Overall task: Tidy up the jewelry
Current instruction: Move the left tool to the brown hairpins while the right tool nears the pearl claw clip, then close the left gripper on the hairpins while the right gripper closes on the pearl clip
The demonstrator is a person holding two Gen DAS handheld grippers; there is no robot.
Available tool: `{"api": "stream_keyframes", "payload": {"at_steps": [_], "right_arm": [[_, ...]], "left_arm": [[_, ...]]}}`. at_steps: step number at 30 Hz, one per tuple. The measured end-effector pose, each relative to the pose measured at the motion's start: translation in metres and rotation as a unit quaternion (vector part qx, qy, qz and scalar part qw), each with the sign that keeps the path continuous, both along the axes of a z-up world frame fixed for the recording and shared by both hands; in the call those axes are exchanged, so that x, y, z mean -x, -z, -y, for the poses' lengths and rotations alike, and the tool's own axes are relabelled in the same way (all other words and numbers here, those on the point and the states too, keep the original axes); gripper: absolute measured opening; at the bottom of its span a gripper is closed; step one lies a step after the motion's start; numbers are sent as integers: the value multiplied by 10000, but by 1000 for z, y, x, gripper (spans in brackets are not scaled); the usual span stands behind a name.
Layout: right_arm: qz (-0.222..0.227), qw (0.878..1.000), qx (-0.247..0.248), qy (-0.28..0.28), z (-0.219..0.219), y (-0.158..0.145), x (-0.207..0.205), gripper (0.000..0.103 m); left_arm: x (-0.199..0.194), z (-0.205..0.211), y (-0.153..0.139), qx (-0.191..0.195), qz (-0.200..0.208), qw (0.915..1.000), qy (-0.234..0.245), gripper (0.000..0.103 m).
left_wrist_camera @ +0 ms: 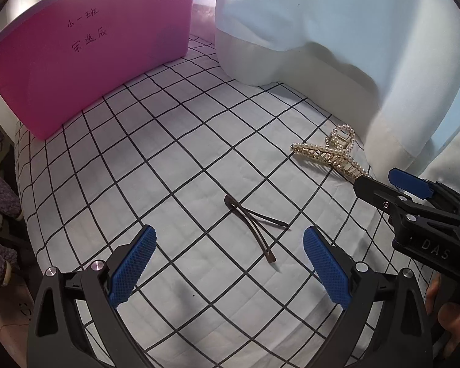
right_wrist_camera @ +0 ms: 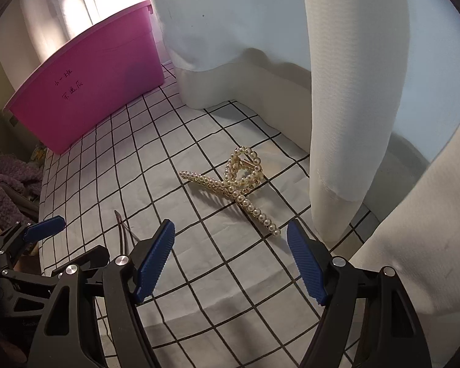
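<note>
Checked cloth (left_wrist_camera: 174, 159) carries a pearl hair claw (right_wrist_camera: 236, 184) near the curtain (right_wrist_camera: 352, 92) and a brown hair clip (left_wrist_camera: 254, 224) beside it. Left gripper (left_wrist_camera: 230, 263) and right gripper (right_wrist_camera: 230, 260) hover with jaws spread, grasping nothing.

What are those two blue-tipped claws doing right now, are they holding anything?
Left gripper: open, empty, above the brown hair clip.
Right gripper: open, empty, facing the pearl claw clip.
</note>
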State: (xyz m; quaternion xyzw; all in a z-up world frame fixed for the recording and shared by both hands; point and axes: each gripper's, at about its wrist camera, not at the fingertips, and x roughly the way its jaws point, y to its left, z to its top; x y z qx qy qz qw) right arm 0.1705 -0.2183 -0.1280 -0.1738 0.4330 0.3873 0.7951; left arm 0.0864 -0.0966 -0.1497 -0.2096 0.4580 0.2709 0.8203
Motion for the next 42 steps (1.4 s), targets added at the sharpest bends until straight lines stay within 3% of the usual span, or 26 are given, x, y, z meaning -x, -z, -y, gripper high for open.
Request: {"api": "stream_keyframes", "payload": {"at_steps": [10, 20, 27, 30, 34, 37, 39, 41, 42], "right_arm": [[232, 9984, 290, -425, -20, 22, -25, 72], [365, 9967, 426, -580, -33, 36, -33, 72], [454, 9960, 390, -661, -40, 40, -30, 72], [569, 9950, 382, -726, -45, 41, -26, 71], [528, 9949, 343, -785, -45, 38, -19, 50], [556, 9945, 378, -798, -48, 37, -18, 50], [501, 9953, 338, -761, -47, 37, -18, 49], [479, 9956, 315, -740, -45, 36, -15, 49], [480, 9957, 309, -724, -45, 36, -14, 49]], "left_arm": [[-13, -5, 25, 129, -55, 9989, -438, 95], [-30, 1, 36, -357, -382, 9965, -653, 96], [-32, 1, 36, -417, -314, 9957, -769, 95], [-29, 4, 35, -468, -284, 9959, -726, 89], [-32, 14, 30, -527, -272, 9971, -467, 71], [-30, 18, 27, -512, -183, 9977, -395, 53], [-26, 11, 25, -498, -137, 9977, -447, 35], [-22, 4, 23, -463, -129, 9977, -477, 10], [-20, 1, 23, -450, -140, 9977, -480, 6]]}}
